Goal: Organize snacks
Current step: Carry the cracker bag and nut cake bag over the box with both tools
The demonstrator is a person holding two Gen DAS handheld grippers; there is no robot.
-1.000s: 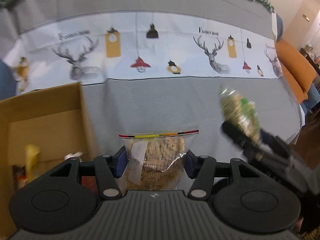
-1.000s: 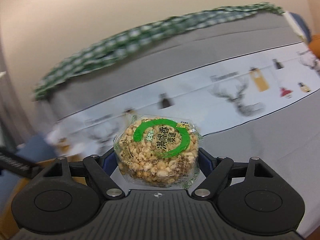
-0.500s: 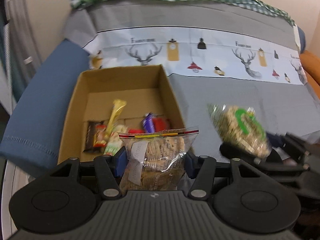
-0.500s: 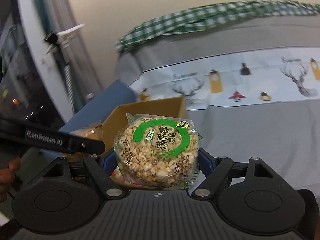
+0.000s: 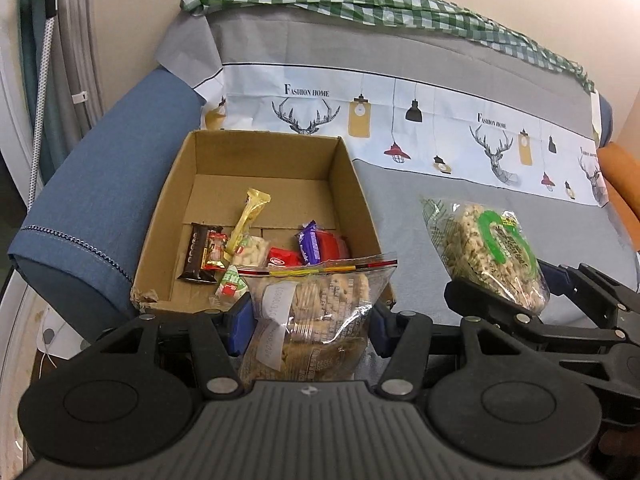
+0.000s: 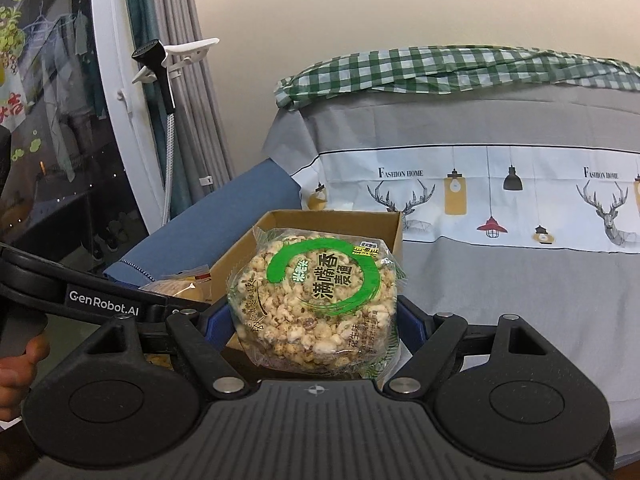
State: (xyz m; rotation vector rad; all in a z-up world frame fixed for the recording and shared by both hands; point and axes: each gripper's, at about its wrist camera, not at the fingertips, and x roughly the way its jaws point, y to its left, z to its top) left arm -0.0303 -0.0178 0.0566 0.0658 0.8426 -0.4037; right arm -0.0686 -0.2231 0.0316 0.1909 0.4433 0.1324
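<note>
My left gripper (image 5: 310, 320) is shut on a clear zip bag of biscuits (image 5: 316, 316), held just in front of the near edge of an open cardboard box (image 5: 168, 216). The box holds several wrapped snacks (image 5: 256, 248). My right gripper (image 6: 314, 320) is shut on a round puffed-rice cake pack with a green ring (image 6: 316, 300). The pack also shows in the left wrist view (image 5: 484, 252), to the right of the box. In the right wrist view the box (image 6: 384, 224) lies behind and left of the pack.
The box stands on a sofa with a grey, deer-printed cover (image 5: 440, 128). A blue armrest (image 5: 104, 200) lies left of the box. A green checked cloth (image 5: 360, 4) drapes the backrest. An orange cushion (image 5: 620, 176) sits far right. Curtains and a window (image 6: 60, 120) are at left.
Both grippers swung left with their packs still held. The box came fully into view, now just ahead of the left gripper. The rice cake pack moved closer to the box.
</note>
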